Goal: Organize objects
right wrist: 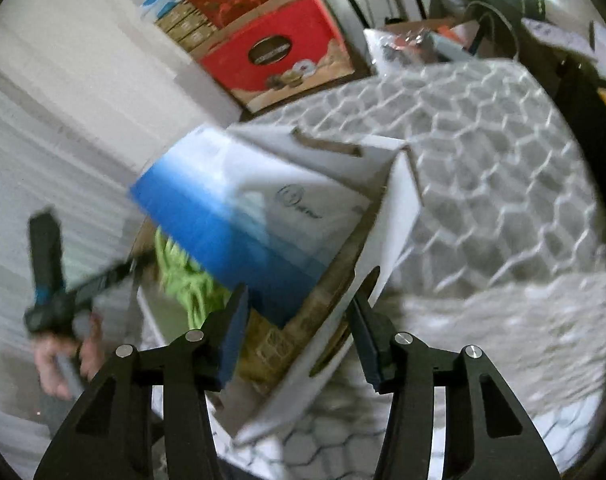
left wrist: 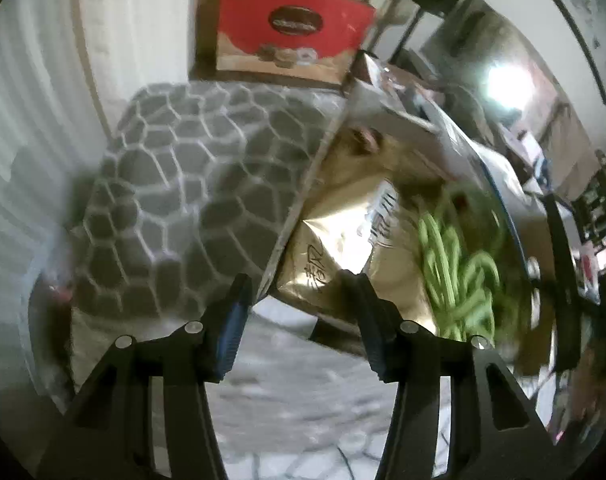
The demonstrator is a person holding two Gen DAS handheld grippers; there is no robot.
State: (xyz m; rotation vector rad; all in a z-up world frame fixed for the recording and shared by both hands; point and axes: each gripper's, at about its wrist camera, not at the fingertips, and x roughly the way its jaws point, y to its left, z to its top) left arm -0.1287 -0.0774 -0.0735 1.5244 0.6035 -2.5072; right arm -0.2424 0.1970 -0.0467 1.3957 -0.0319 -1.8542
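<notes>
An open cardboard box [left wrist: 303, 184] rests on a grey honeycomb-patterned cushion [left wrist: 183, 184]. Inside lie a gold foil packet [left wrist: 343, 232] and a bundle of green cord [left wrist: 455, 272]. My left gripper [left wrist: 297, 280] straddles the box's near corner, and its pads stand clear of it. In the right wrist view the box [right wrist: 231, 208] shows a blue and white flap and a white side flap [right wrist: 387, 232]. My right gripper [right wrist: 303, 292] has that corner between its fingers, with both pads against the flaps. The green cord [right wrist: 183, 276] peeks out on the left.
A red printed carton [left wrist: 291, 28] stands behind the cushion, with more cartons stacked on the red carton [right wrist: 279, 52]. A white wall is on the left. A person's hand [right wrist: 71, 356] grips the other tool's handle at lower left. Clutter fills the far right.
</notes>
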